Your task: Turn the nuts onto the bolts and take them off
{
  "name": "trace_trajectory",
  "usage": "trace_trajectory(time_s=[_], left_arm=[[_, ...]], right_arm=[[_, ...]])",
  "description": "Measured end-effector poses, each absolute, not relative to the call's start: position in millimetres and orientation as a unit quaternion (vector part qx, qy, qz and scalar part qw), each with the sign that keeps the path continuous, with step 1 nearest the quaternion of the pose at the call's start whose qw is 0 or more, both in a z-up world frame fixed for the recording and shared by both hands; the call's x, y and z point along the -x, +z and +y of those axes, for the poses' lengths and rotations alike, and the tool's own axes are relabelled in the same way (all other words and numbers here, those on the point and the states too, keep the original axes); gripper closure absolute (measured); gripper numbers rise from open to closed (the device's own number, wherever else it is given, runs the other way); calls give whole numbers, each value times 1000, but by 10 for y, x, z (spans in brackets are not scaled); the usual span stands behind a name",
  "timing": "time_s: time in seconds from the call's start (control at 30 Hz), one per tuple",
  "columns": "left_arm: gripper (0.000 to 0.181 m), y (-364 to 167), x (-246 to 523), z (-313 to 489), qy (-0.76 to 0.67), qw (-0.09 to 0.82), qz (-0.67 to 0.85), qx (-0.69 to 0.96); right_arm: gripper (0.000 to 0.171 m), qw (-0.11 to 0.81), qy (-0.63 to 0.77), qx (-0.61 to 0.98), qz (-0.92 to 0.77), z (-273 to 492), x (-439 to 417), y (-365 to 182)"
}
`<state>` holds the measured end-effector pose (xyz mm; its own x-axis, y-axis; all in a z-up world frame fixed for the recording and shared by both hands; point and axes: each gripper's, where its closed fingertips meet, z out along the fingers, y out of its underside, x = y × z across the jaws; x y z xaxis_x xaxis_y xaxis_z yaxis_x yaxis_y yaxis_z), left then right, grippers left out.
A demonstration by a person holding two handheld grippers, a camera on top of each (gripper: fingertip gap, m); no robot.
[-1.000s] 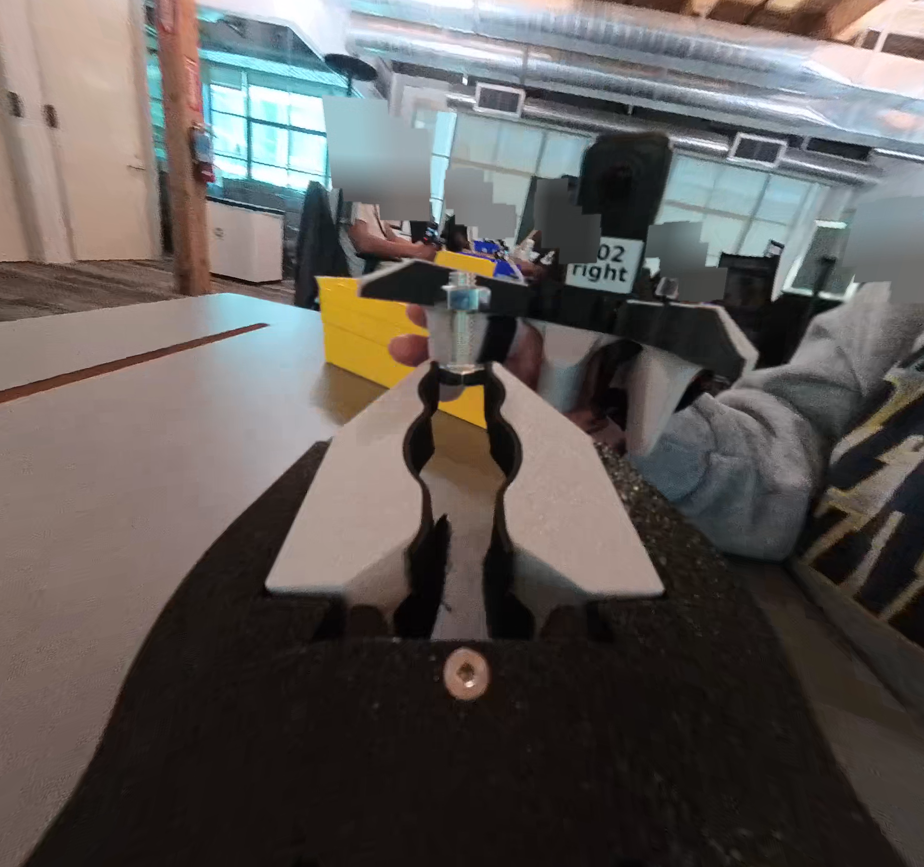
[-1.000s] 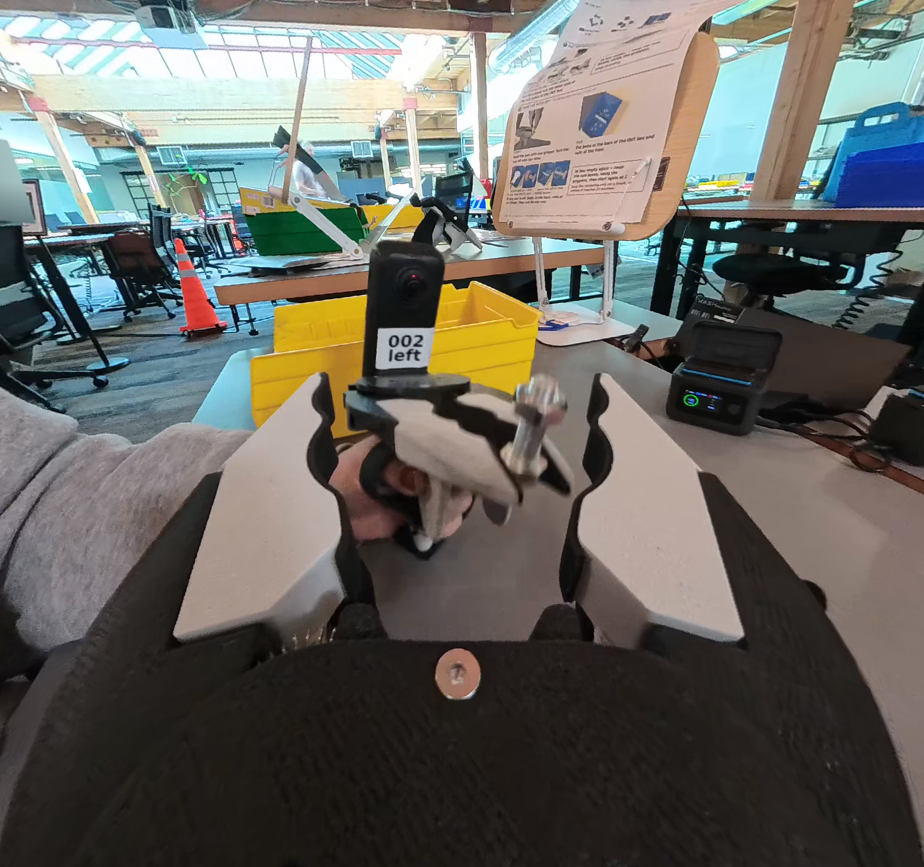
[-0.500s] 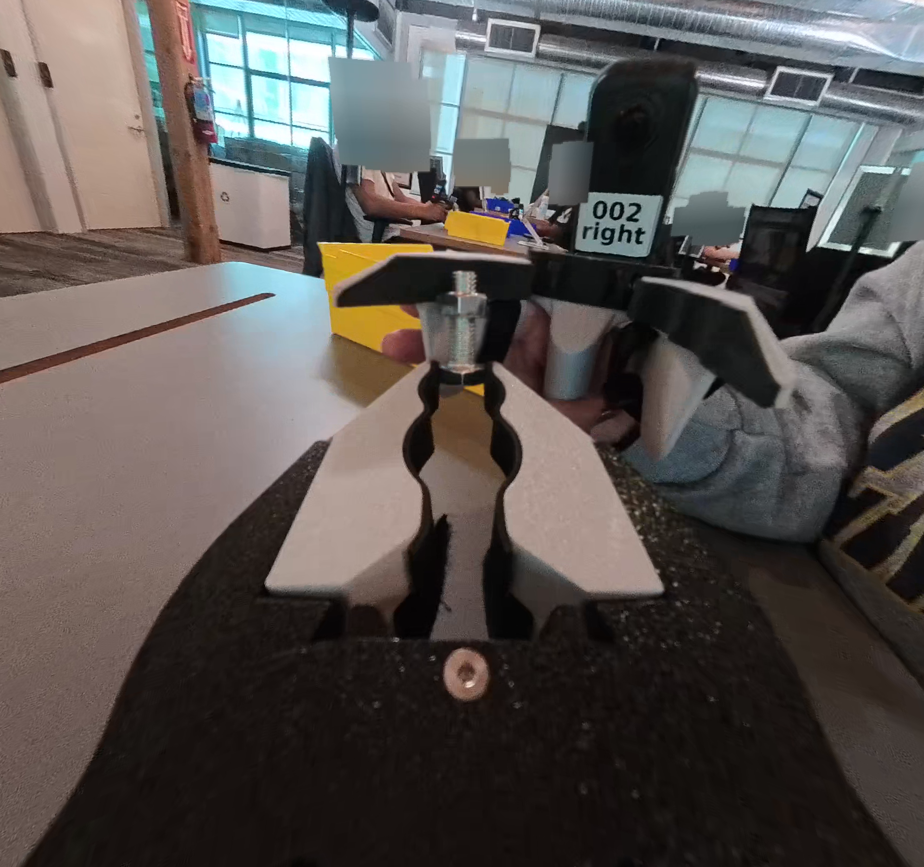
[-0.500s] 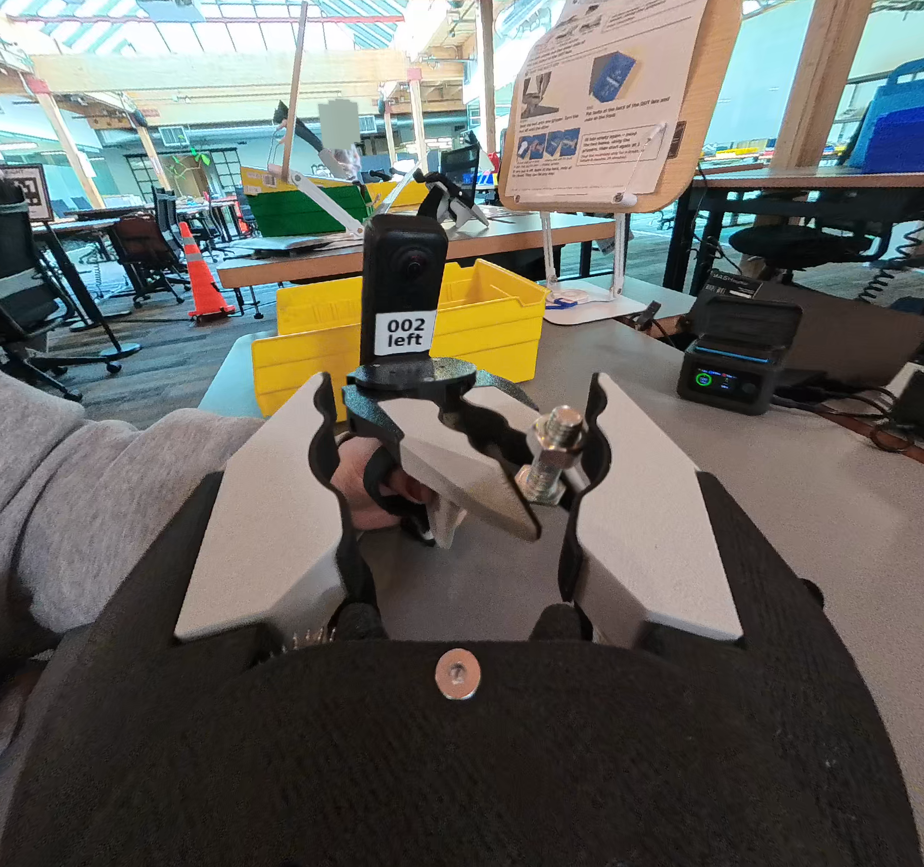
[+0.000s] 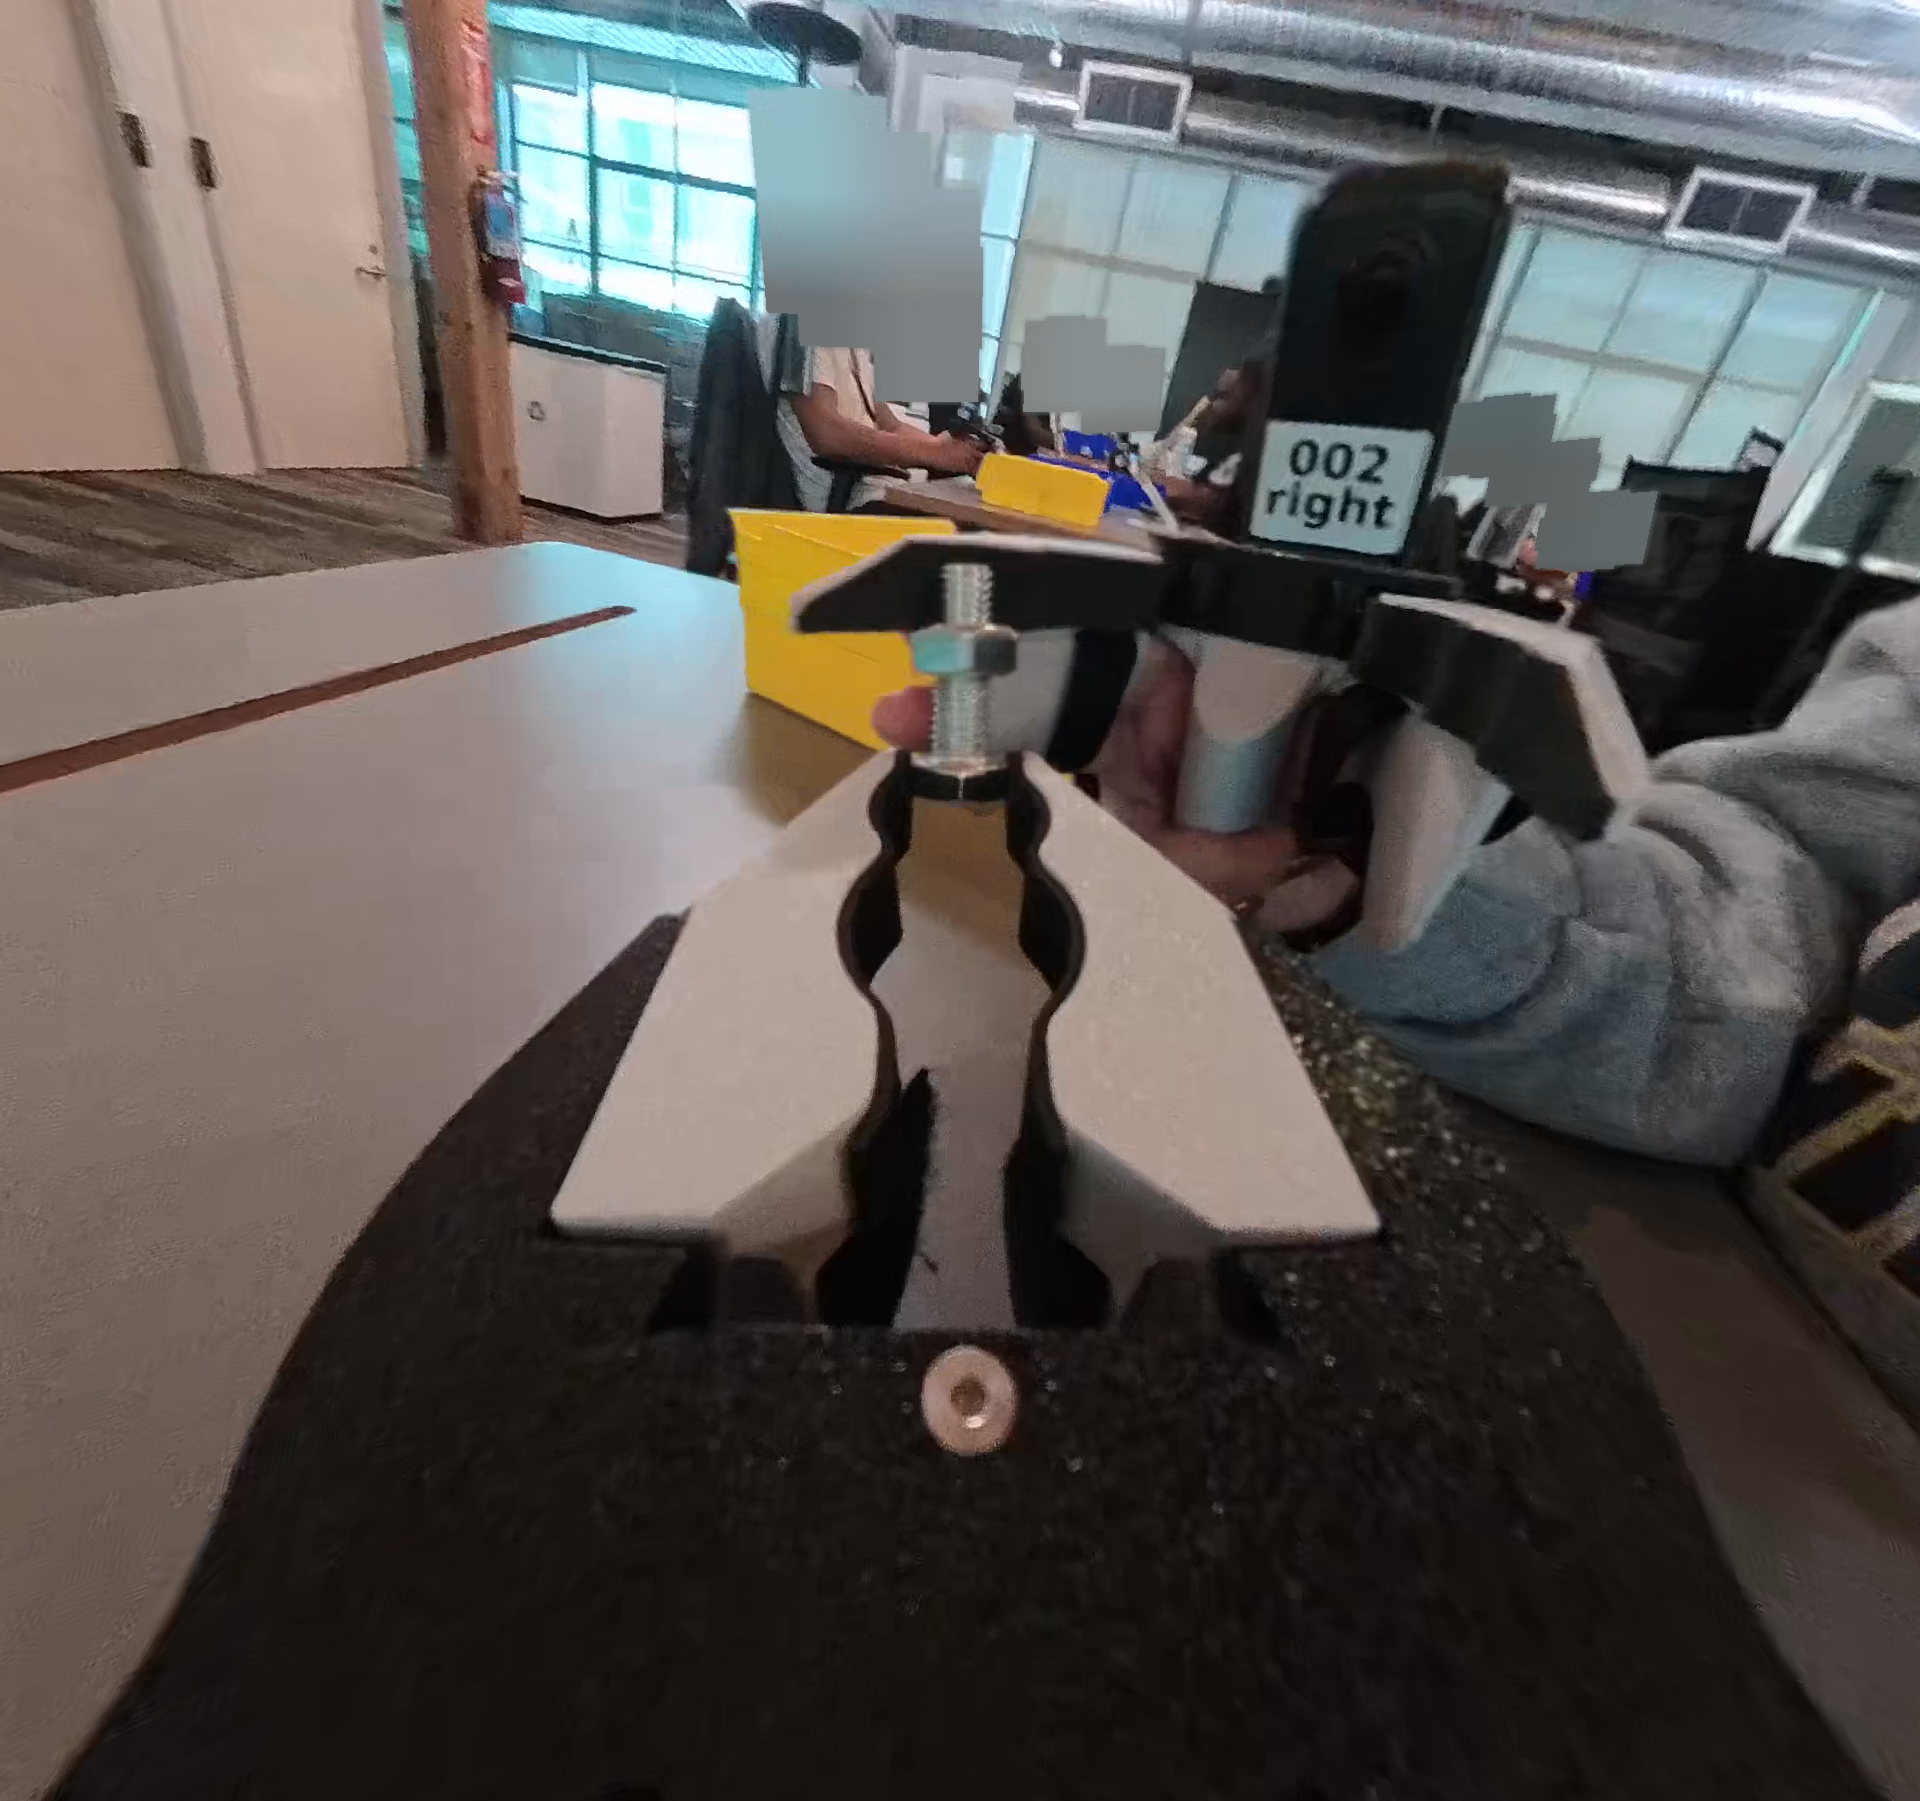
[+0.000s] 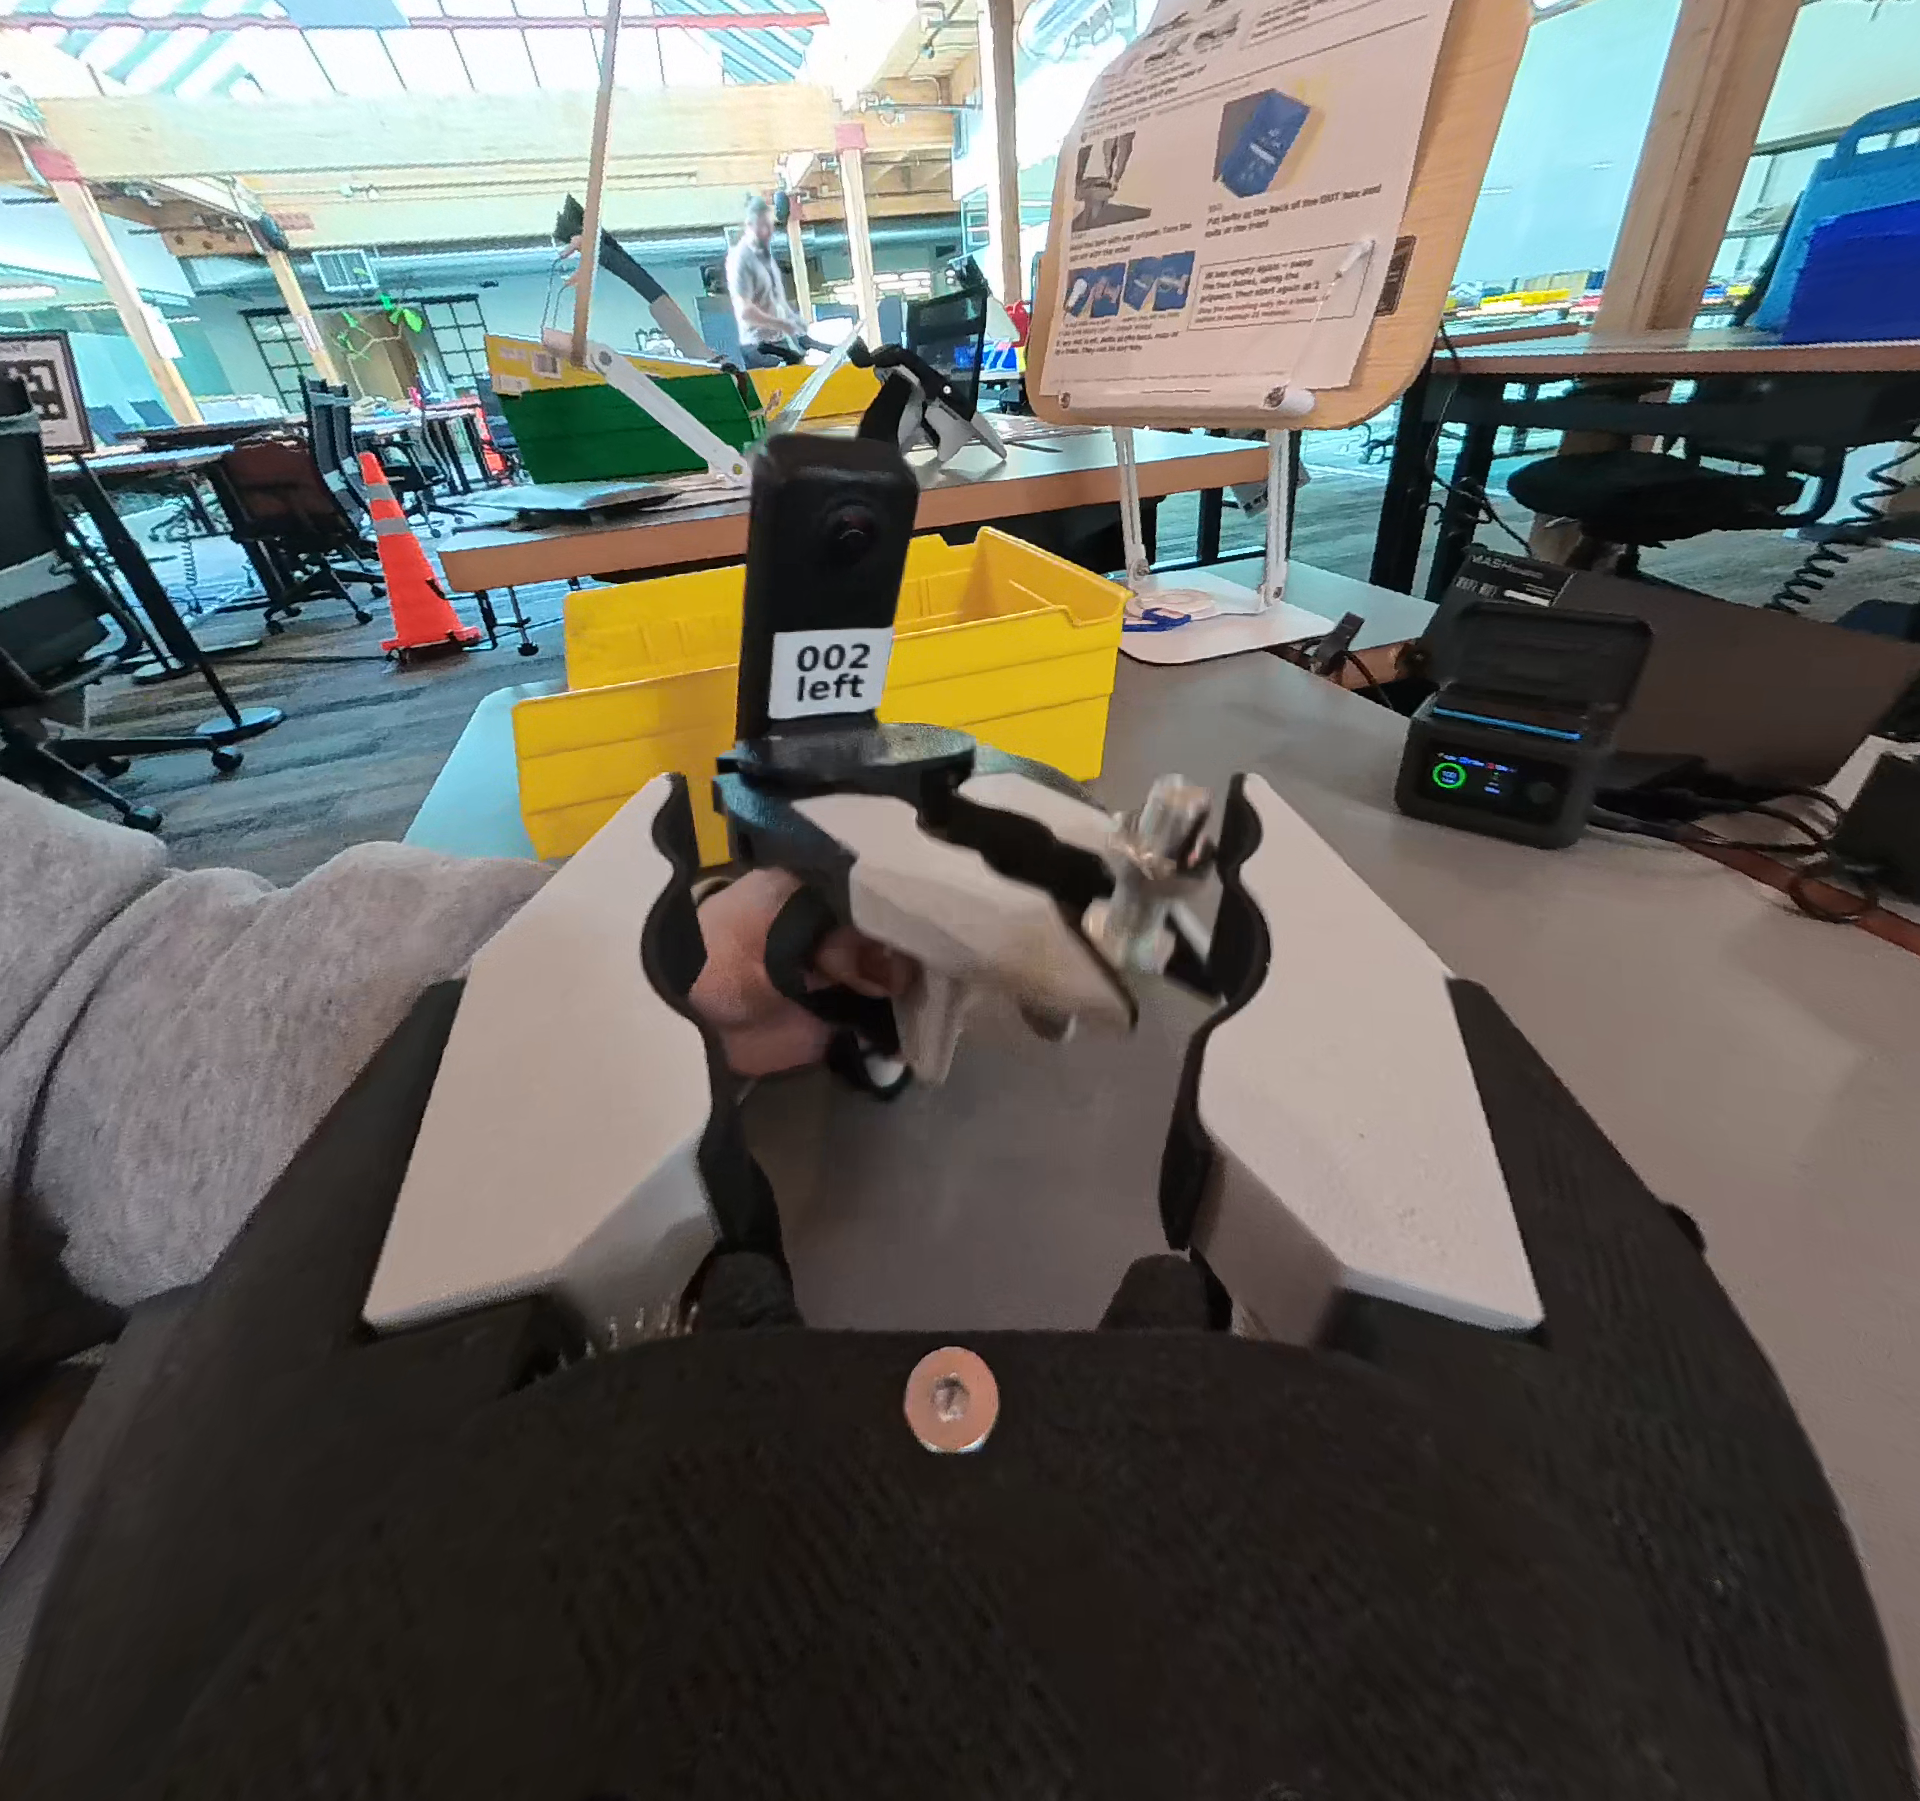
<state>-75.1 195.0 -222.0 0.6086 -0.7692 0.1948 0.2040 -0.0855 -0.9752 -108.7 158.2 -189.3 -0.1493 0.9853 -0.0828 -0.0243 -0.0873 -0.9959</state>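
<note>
My left gripper [image 5: 956,795] is shut on the head of a silver bolt [image 5: 961,712] and holds it upright above the table. A hex nut [image 5: 966,652] sits partway down the thread. My right gripper [image 6: 956,816] is open and empty. The left gripper [image 6: 1122,920] and the blurred bolt [image 6: 1153,868] sit between its fingers, with the bolt close to the right finger [image 6: 1340,1024]. In the left wrist view the right gripper [image 5: 1257,608] faces me, one finger [image 5: 997,582] right behind the bolt's top. I cannot tell whether it touches.
A yellow bin [image 6: 997,671] stands on the grey table [image 6: 1558,972] behind the grippers and also shows in the left wrist view [image 5: 800,629]. A black device with a lit screen [image 6: 1507,743] and cables lie at the right. A paper stand [image 6: 1268,172] rises behind. Grey sleeves [image 5: 1662,972] hold the grippers. There is about 5 cm between the tips of the two grippers.
The nut sits lower on the thread than one second ago. In the right wrist view the bolt has shifted right, close to the right finger. Both grippers keep their states.
</note>
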Motion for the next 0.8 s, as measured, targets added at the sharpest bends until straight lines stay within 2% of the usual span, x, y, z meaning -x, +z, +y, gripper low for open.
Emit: trace_trajectory(time_s=[0.07,0.13,0.33,0.43,0.5,0.53,0.8], left_arm=[[165,-2187,1037,2051,-359,664,157,637],[166,-2146,1128,2044,-372,669,140,627],[166,-2175,622,1847,-408,627,251,614],[165,-2186,783,1976,-385,645,203,628],[166,-2158,1036,2066,-369,667,144,631],[166,-2143,1100,2066,-374,670,135,627],[166,-2223,528,1864,-410,611,263,624]], right_arm=[[79,440,572,473,-505,1600,1046,-1877],[80,440,581,477,-492,1637,1033,-1850],[79,434,574,475,-507,1561,1085,-1907],[76,442,561,480,-510,1596,1079,-1919],[87,434,571,478,-507,1616,1039,-1901],[86,434,573,485,-499,1649,1037,-1894],[83,434,560,485,-513,1569,1125,-1968]])
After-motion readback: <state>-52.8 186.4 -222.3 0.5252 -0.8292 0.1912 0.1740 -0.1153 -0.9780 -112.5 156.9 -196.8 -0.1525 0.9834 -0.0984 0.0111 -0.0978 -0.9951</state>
